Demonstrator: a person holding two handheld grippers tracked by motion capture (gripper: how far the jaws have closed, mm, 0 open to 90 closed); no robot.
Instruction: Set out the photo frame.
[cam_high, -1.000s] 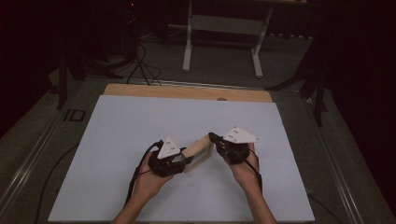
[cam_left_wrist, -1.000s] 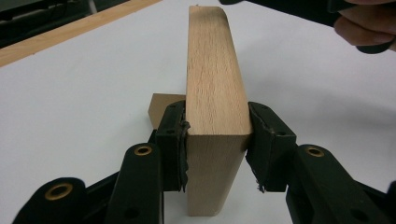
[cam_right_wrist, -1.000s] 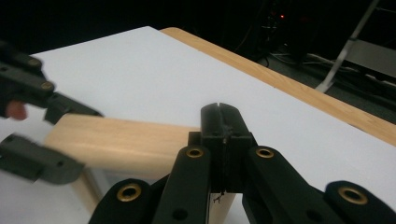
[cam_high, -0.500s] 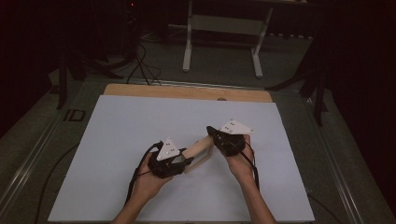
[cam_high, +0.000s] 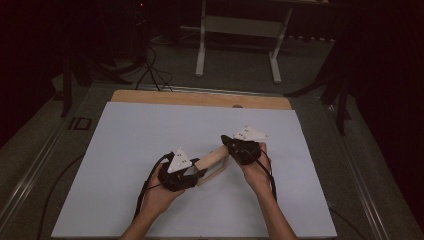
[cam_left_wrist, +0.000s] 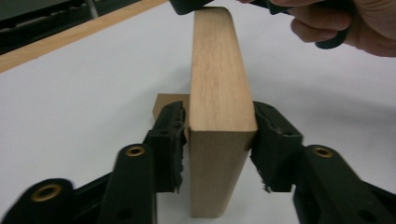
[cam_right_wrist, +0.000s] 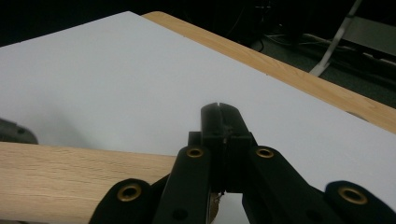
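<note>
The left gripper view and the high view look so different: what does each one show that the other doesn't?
The left gripper view shows the left tool's black pads pressed against both faces of the wooden block, and its grain. The high view shows the floor, cables and a white table frame beyond the tabletop. Both show the block, the white tabletop and the right tool at the block's far end.

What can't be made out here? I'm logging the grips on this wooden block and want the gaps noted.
- Right gripper, right gripper view: its jaws are closed together, but their own bulk hides whether they pinch the wooden block.
- Block's near end, left gripper view: cut off by the bottom edge below the left gripper.
- A second wooden piece behind the left jaw: mostly hidden.
- High view: the contact of both grippers with the block is too small to read.
</note>
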